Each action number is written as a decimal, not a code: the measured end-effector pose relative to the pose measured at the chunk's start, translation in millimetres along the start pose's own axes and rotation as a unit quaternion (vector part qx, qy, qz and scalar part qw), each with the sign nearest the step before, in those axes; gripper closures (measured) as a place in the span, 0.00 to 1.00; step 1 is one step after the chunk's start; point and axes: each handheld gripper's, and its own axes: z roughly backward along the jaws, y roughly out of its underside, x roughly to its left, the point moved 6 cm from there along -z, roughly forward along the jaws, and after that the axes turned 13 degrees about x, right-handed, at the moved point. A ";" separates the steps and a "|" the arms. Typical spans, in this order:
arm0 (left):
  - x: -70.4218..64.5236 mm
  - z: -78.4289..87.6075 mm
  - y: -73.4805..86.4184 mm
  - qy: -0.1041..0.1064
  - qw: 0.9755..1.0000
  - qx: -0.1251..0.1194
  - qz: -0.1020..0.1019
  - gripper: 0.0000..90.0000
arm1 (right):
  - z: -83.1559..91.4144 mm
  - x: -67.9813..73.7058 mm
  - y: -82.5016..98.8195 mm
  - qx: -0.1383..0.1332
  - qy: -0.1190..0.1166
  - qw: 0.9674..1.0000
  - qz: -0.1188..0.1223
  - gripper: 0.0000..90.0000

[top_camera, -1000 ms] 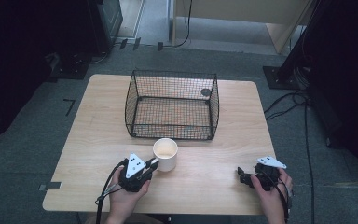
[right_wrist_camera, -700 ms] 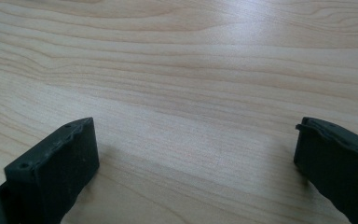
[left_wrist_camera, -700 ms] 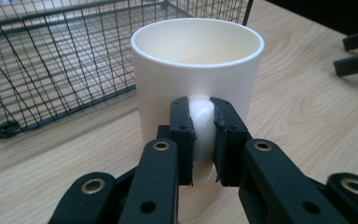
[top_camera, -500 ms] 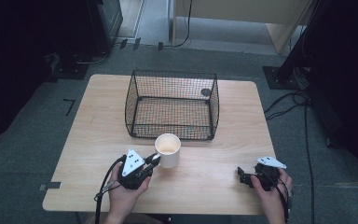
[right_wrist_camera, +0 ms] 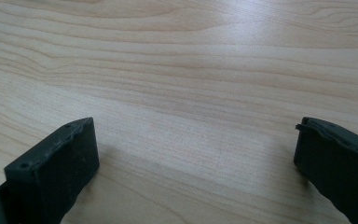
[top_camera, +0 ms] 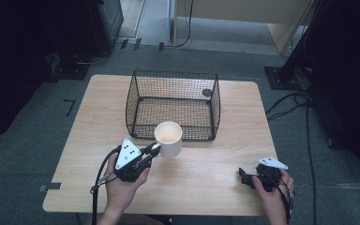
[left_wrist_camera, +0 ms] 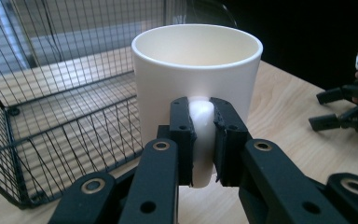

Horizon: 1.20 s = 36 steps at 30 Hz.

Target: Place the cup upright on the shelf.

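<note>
A cream mug point(top_camera: 168, 138) hangs upright just above the table, in front of the wire basket point(top_camera: 173, 101). My left gripper point(top_camera: 151, 151) is shut on the mug's handle; in the left gripper view the handle point(left_wrist_camera: 201, 135) is pinched between both black pads and the mug point(left_wrist_camera: 196, 70) looks empty. My right gripper point(top_camera: 243, 177) rests low over the table's front right part, held by a hand. Seen from the right gripper view, its jaws stand wide apart over bare wood point(right_wrist_camera: 191, 93), with nothing between them.
The black wire basket stands at the back middle of the wooden table point(top_camera: 89, 122), with a small dark round thing point(top_camera: 207, 93) inside its far right corner. In the left gripper view the basket's mesh point(left_wrist_camera: 51, 116) is close on the left. Cables lie on the floor at the right.
The left gripper has lifted the mug off the table and carried it a little toward the basket. The right gripper has stayed put.
</note>
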 end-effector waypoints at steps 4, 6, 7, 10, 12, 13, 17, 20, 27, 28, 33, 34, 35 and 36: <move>3.3 1.5 -9.4 0.002 1.000 -0.008 0.001 0.90 | 0.0 0.0 0.0 0.000 0.000 1.000 0.000 0.00; 5.2 1.9 -13.3 -0.002 1.000 -0.011 0.000 0.90 | 0.0 0.0 0.0 0.000 0.000 1.000 0.000 0.00; 5.2 1.9 -13.3 -0.002 1.000 -0.011 0.000 0.90 | 0.0 0.0 0.0 0.000 0.000 1.000 0.000 0.00; 8.5 2.9 -21.0 -0.006 1.000 -0.019 0.001 0.90 | 0.0 0.0 0.0 0.000 0.000 1.000 0.000 0.00; 12.3 4.1 -29.9 -0.009 1.000 -0.028 0.001 0.90 | 0.0 0.0 0.0 0.000 0.000 1.000 0.000 0.00; 12.3 4.1 -29.9 -0.009 1.000 -0.028 0.001 0.90 | 0.0 0.0 0.0 0.000 0.000 1.000 0.000 0.00; 20.7 3.8 -43.0 -0.019 0.999 -0.039 0.004 0.90 | 0.0 0.0 0.0 0.000 0.000 1.000 0.000 0.00; 24.9 2.3 -47.4 -0.020 0.999 -0.043 0.008 0.90 | 0.0 0.0 0.0 0.000 0.000 1.000 0.000 0.00; 39.9 -9.2 -59.8 -0.033 0.998 -0.053 0.020 0.90 | 0.0 0.1 0.0 0.000 0.000 1.000 0.000 0.00; 39.9 -9.2 -59.8 -0.033 0.998 -0.053 0.020 0.90 | 0.0 0.1 0.0 0.000 0.000 1.000 0.000 0.00; 50.6 -23.4 -62.3 -0.044 0.997 -0.053 0.030 0.90 | -0.1 0.1 0.0 0.000 0.000 1.000 -0.001 0.00; 53.2 -27.0 -62.5 -0.047 0.997 -0.052 0.034 0.90 | 0.0 0.1 -0.1 0.000 0.000 1.000 -0.001 0.00; 56.6 -32.2 -62.8 -0.052 0.997 -0.052 0.036 0.90 | 0.0 0.1 0.0 0.000 0.000 1.000 -0.001 0.00; 56.6 -32.2 -62.8 -0.052 0.997 -0.052 0.036 0.90 | 0.1 0.3 0.0 0.000 -0.001 1.000 -0.002 0.00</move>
